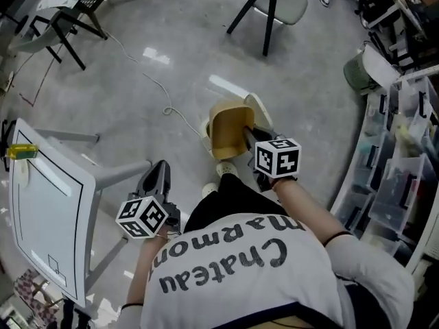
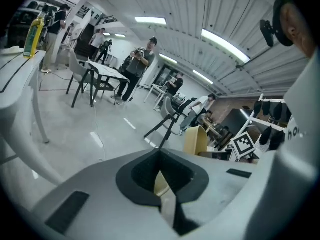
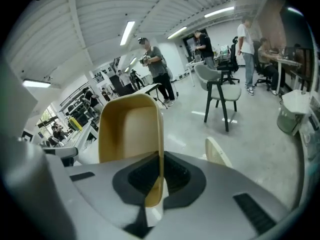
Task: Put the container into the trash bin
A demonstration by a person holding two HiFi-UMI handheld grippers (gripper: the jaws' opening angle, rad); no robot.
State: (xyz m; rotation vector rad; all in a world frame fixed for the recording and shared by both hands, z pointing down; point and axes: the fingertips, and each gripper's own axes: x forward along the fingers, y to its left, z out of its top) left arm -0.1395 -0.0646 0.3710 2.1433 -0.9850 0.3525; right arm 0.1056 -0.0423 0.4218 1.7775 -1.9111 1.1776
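Observation:
A tan paper container hangs open-side up in front of me, its wall pinched between the fingers of my right gripper. In the right gripper view the container rises just past the shut jaws of that gripper. Under it, mostly hidden, shows the cream rim of a trash bin, also seen as the bin's pale edge. My left gripper is lower left, apart from both, and it is shut with nothing held. From there the container shows to the right.
A white table with a yellow bottle stands at the left. A cable runs over the grey floor. A chair is ahead, and shelves of plastic boxes line the right. People stand farther off.

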